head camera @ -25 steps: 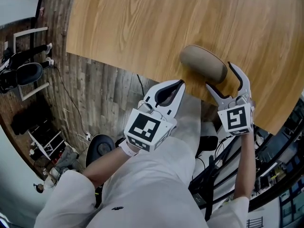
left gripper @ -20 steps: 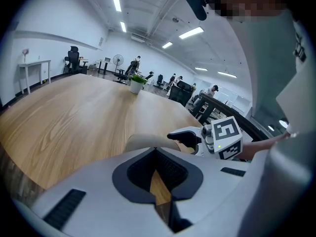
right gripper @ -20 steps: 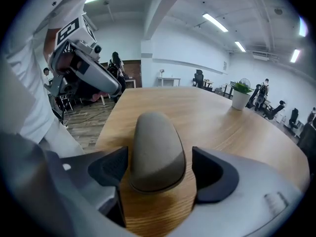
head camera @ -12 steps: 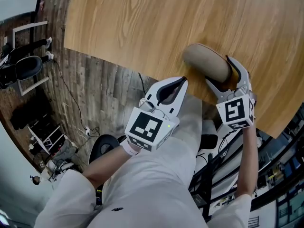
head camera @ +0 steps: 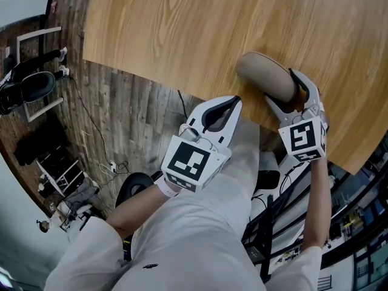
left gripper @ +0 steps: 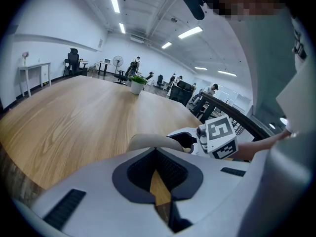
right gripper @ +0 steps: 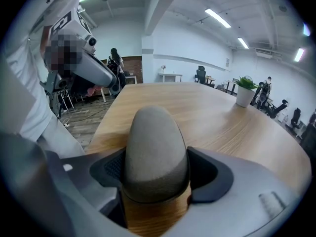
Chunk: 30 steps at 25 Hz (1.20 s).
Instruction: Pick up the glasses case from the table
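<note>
My right gripper is clenched on the near end of the glasses case. Its jaws have just been closing, with the case between them. In the right gripper view the pads sit against both sides of the grey, rounded case, and its far end points away from me toward 12 o'clock. The case lies flat on the wooden bench, close to the near edge. In the head view it is at about 1 o'clock from the middle of the picture, with its long axis running from 10 to 4 o'clock. My left gripper is shut and holds nothing. Its tips meet, and only a sliver of bench shows through the gap behind them in the left gripper view. It hangs off the bench edge at about 8 o'clock from the case, just beside it without touching, and points toward 1 o'clock. A potted plant stands far across the bench at 2 o'clock in the right gripper view. An office chair stands on the plank floor at 9 o'clock in the head view.
</note>
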{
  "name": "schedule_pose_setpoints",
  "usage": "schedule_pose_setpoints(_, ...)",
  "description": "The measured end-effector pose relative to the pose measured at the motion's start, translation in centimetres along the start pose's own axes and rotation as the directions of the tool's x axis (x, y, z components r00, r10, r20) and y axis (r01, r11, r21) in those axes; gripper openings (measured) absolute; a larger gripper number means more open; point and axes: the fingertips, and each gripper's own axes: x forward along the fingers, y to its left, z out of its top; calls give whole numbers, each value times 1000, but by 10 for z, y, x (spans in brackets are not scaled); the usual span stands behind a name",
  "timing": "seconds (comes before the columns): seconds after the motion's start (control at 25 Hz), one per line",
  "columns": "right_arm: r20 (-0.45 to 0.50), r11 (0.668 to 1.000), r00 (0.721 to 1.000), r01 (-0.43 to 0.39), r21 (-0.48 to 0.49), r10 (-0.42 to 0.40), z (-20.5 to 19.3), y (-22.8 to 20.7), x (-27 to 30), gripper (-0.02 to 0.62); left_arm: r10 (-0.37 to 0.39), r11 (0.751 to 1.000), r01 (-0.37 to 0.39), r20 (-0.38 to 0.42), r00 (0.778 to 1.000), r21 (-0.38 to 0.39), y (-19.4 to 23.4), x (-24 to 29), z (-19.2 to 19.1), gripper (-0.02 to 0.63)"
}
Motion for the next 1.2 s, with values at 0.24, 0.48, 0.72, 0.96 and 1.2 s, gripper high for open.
schedule_pose_setpoints(0.24,13,998,1000,17,60,-18,1,-2,4,374,-5,1000,5,4,1000,1,5,0,0,6)
schedule_pose_setpoints(0.48,35,990,997,62,124,-66,9,-11,-13,374,-4,1000,4,20,1000,7,2,-9,9,6)
schedule_pose_setpoints(0.72,72,975,990,109,195,-125,29,-16,-36,374,-7,1000,6,67,998,13,4,-26,27,6)
schedule_pose_setpoints(0.96,100,961,979,149,232,-176,41,-14,-62,373,-10,1000,8,94,995,30,0,-41,37,6)
schedule_pose_setpoints(1.2,131,940,962,195,279,-238,56,-10,-93,373,-22,999,16,127,992,46,-6,-59,46,6)
